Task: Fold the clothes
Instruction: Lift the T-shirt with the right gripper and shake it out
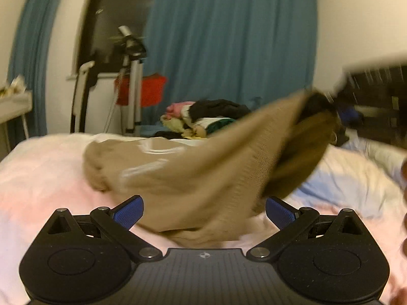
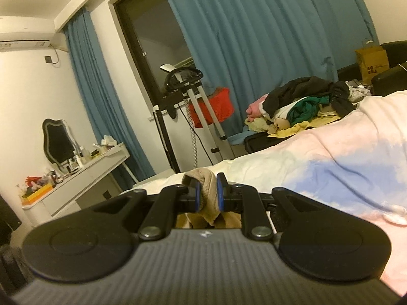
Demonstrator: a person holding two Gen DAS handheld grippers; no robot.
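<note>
On the pink-and-white bedding (image 1: pixel 38 178), a tan garment (image 1: pixel 193 178) lies partly lifted and still unfolded, so folding has barely begun. Its long axis runs from a bunched end at lower left, resting on the bed, up to a raised corner at upper right. The right gripper (image 2: pixel 207 193) is nearly closed, pinching a fold of that tan fabric. The left gripper (image 1: pixel 204 211) stands wide open with cloth between its fingers, unclamped. A pile of clothes (image 2: pixel 300 106) waits at the far bed edge, apparently unsorted.
</note>
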